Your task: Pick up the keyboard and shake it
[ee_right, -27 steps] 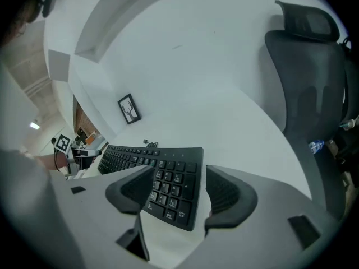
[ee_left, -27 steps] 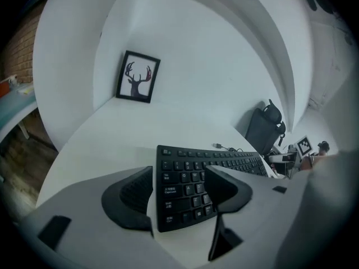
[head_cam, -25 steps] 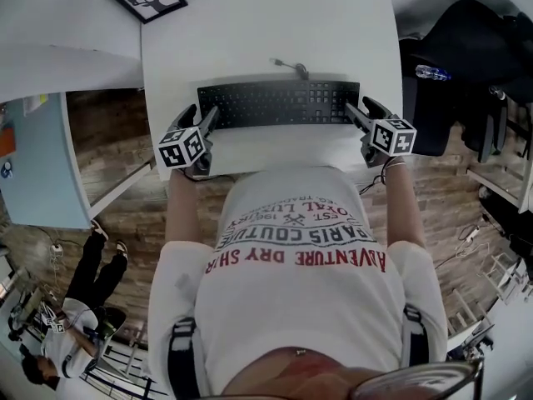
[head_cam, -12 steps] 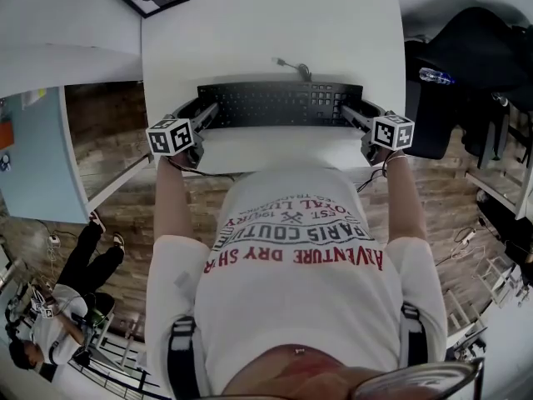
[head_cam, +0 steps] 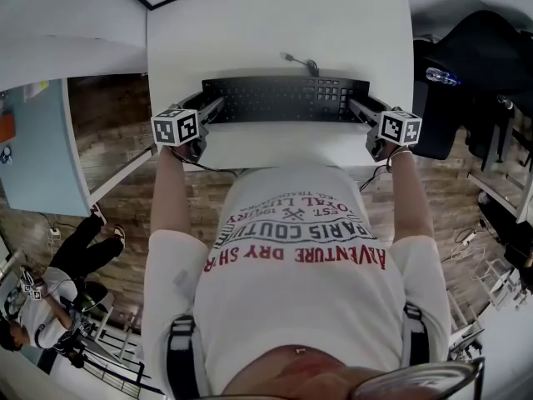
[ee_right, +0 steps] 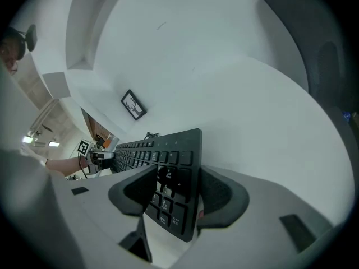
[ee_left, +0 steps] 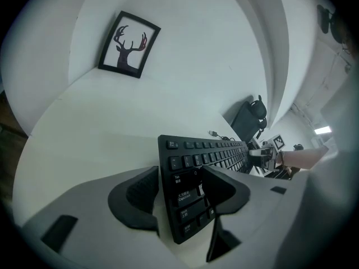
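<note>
Operator: Confirm the work surface and the largest items.

Technician: White rectangular table [head_cam: 275, 23]. A black office chair [ee_left: 251, 118] stands off its right side, well apart from the work.

Operator: Location of the workpiece?

Technician: The black rectangular plastic keyboard [head_cam: 283, 98] sits across the near half of the table, long axis left to right, keys facing up. Whether its underside is clear of the surface cannot be determined.

Operator: Status of the hand-held tools?

Technician: The left gripper [ee_left: 179, 178] straddles the keyboard's left end, with one jaw against the outer edge and the other over the key face at the Caps Lock key. Its jaws have just been closing and now bear on the keyboard. The right gripper [ee_right: 178, 175] is set likewise on the right end, at the number pad. Its jaws have also just been closing and clamp that end. Both tools point from the near side toward the far side, angled downward.

Operator: Remaining small items?

Technician: A black-framed picture of antlers [ee_left: 129, 44] lies beyond the table's far left corner. A thin grey cable [head_cam: 300, 62] leaves the keyboard's far edge and ends on the table close by
</note>
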